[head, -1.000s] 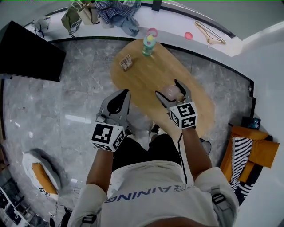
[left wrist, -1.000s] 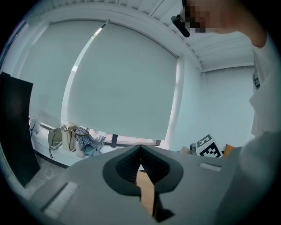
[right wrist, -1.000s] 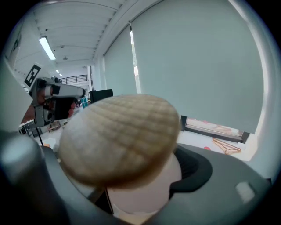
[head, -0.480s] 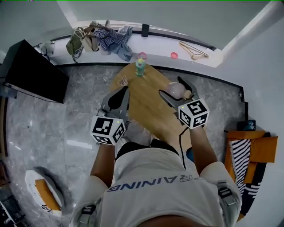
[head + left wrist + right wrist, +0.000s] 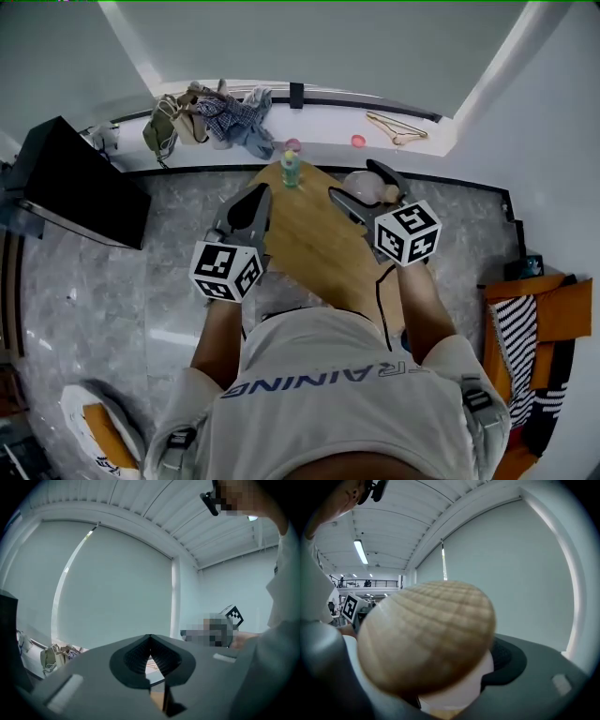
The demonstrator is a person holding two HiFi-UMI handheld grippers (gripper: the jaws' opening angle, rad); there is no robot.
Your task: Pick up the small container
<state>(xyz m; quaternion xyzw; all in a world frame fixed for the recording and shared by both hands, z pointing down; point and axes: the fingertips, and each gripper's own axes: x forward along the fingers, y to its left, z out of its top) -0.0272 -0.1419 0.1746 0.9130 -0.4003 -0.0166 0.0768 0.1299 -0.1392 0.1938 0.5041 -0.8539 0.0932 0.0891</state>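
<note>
- The black box is standing on the floor well off the table's left edge, so it is not getting in my way.
- I am carrying my left claw over the table's left edge. Its jaws are pressed together with nothing between them, as its own view shows.
- The bottle is standing at the table's far edge, between my two claws and near the left one's tip. I judge that a careless swing of either claw could be tipping it over.
- I am holding the container in my right claw, over the table's far right edge and, it seems, off the wood.
- In the right gripper view the jaws are clamping the white body under the domed wooden lid, which is filling most of the picture.
- What is worrying me:
  - I cannot tell whether the lid is fastened, so tilting the claw could be shedding it.
  - The body looks smooth and round, so a slack squeeze could be letting it slide out.
- Beyond the table, clothes are lying at the left of the ledge and a hanger at its right, both well clear of me.
</note>
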